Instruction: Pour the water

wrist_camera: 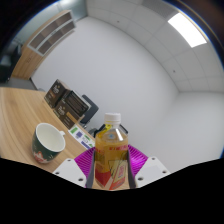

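The claw [112,172] has its pink pads pressed against both sides of an upright, capped bottle [112,152], raised off the wooden counter [20,115] beside the green mug [47,143] near its edge, presumably ready for pouring.

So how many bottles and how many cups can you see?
Bottles: 1, the bottle held between the gripper fingers
Cups: 1, the green cup on the table
Total: 2
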The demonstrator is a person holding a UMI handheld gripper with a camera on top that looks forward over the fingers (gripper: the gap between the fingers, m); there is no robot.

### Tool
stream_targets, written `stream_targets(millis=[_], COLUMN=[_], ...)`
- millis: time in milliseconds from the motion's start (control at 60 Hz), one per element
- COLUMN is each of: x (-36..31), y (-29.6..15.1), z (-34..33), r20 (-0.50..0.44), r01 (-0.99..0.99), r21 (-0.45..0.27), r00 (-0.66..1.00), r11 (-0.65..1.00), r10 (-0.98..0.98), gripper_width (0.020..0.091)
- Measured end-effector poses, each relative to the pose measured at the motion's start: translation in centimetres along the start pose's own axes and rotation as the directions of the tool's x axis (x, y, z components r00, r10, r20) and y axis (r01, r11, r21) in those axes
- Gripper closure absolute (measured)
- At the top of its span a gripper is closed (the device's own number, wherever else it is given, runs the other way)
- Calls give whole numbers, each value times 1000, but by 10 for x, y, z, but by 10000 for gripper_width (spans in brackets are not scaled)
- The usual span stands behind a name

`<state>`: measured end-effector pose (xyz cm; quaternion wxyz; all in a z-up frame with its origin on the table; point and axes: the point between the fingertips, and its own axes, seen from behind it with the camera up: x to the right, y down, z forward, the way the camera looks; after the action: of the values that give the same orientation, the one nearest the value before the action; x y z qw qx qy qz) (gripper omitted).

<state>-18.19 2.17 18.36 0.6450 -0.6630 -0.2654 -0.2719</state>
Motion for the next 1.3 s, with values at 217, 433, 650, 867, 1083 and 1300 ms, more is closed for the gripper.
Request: stream_targets(millis=[217, 433, 650, 867, 1083, 1300], x=[-45, -44, -45, -32, -13, -7], y=[71, 75, 76, 85, 88, 91], z=[9, 8, 5, -25, -104, -186], r20=[22, 29, 24, 29, 87, 169], r01=[-666, -680, -672, -626, -650, -715], r21=[-138, -123, -105, -177, -184, -191], r00=[738, 726, 735, 768, 736, 651], r11=[733, 723, 733, 759, 737, 672], r10=[674, 687, 678, 640, 671, 740], gripper_width=[612, 600, 485, 255, 255, 257])
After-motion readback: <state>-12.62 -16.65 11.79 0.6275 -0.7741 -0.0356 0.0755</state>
